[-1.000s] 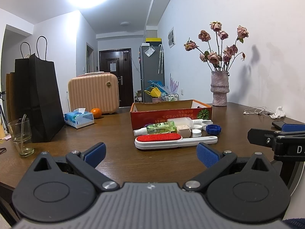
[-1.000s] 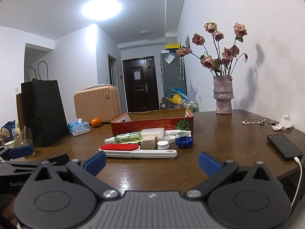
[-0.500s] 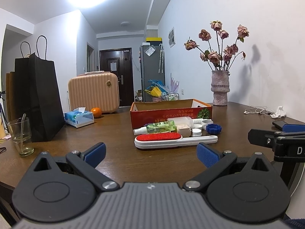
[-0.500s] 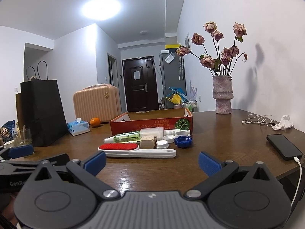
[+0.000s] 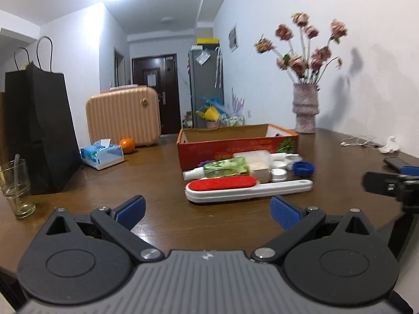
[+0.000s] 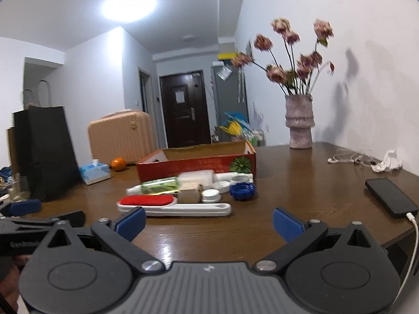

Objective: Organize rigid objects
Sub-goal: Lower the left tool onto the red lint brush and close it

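A white lint brush with a red pad [image 5: 246, 188] [image 6: 172, 205] lies on the brown table, nearest to both grippers. Behind it sit a green spray bottle [image 5: 222, 167] [image 6: 157, 185], a small tan block [image 6: 189, 194], white lids [image 6: 210, 195] and a blue cap [image 5: 303, 168] [image 6: 242, 190]. An open red cardboard box [image 5: 235, 144] [image 6: 196, 163] stands behind them. My left gripper [image 5: 208, 209] is open and empty, short of the brush. My right gripper [image 6: 209, 221] is open and empty too, just in front of the brush handle.
A black paper bag [image 5: 42, 128], a glass [image 5: 15, 187], a tissue pack [image 5: 102, 154], an orange [image 5: 127, 144] and a peach case [image 5: 123, 116] stand at left. A vase of dried flowers [image 6: 298, 124], earphones [image 6: 351, 158] and a phone [image 6: 390, 196] are at right.
Both grippers have moved forward toward the pile of objects, which now looks larger and slightly blurred. Both stay open and empty.
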`<state>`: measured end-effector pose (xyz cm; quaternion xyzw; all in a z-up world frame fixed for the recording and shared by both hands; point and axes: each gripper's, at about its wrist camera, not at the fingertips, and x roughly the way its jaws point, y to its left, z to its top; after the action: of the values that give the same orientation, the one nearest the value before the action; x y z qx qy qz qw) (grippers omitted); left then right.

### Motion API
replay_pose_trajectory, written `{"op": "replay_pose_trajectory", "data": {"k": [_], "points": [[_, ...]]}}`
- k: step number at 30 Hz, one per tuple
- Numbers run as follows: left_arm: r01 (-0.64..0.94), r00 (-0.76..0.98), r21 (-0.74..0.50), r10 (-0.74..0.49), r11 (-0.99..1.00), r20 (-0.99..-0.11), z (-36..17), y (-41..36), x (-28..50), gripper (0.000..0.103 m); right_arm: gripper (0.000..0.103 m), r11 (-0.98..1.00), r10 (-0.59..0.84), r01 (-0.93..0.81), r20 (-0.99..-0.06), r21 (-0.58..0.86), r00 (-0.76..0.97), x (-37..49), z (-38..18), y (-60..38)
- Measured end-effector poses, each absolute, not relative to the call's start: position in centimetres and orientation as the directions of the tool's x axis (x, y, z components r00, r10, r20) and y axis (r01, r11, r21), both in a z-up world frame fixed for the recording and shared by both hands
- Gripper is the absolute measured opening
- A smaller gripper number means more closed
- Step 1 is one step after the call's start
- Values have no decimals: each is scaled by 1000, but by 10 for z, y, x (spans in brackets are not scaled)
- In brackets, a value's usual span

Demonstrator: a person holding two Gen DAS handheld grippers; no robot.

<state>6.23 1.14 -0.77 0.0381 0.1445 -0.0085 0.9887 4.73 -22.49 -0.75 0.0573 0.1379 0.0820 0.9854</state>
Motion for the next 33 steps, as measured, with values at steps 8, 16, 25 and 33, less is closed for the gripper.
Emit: {"op": "replay_pose_trajectory", "data": {"k": [8,16,25,33], "points": [[39,909,-10,-40,999,-415,-7,38,154,103,96,976,205,-156,-386,153,900,139,-14,-249],[26,823,-81,-67,996,-564,-14,57,241,97,59,963,269,-213,-499,167,824,226,-25,-254],[80,735,-207,-198,975,-648,-26,64,276,69,31,949,314,-262,-593,175,742,270,-44,-247],[70,735,-260,-226,963,-639,-29,61,268,65,16,929,369,-255,-608,269,703,285,-46,-261]]}}
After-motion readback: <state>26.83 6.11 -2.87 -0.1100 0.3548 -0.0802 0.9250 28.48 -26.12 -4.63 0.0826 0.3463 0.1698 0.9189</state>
